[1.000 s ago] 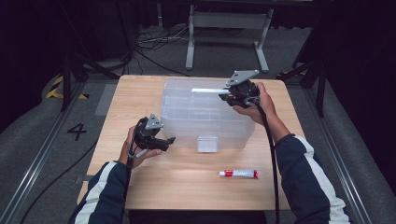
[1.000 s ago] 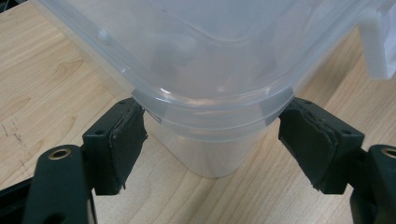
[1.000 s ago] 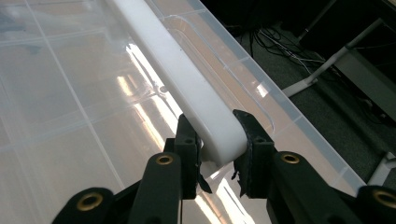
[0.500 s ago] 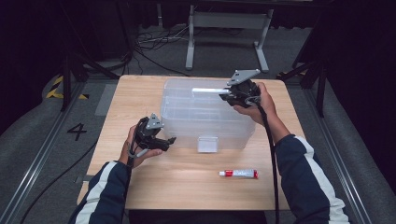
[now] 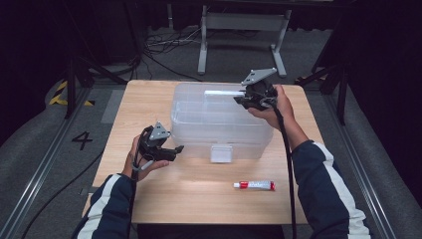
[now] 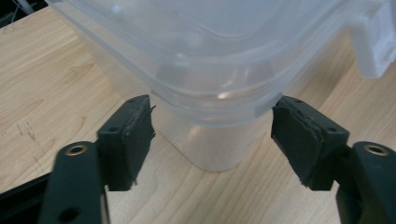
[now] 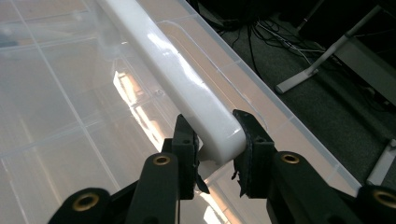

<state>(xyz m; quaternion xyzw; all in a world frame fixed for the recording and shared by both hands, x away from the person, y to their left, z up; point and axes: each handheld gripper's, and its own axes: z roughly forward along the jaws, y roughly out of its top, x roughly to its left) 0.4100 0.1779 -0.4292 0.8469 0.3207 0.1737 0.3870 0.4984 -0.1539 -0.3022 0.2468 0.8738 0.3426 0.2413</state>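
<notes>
Right gripper view: hand-held gripper [image 7: 215,140] clamping handle [image 7: 177,74]

left tongs [image 6: 212,135] | jaws just closing | around box corner [image 6: 210,116] | pads not yet pressing

Bright lit table [image 5: 164,199] — dark surroundings, glare on clear plastic.

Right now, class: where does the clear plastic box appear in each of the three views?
High view: the clear plastic box sits mid-table, upper centre.
Left gripper view: its near corner fills the top, between the jaws.
Right gripper view: its lid spreads across the left.
Shared landmark: the white handle, clamped by the right hand-held gripper.
</notes>
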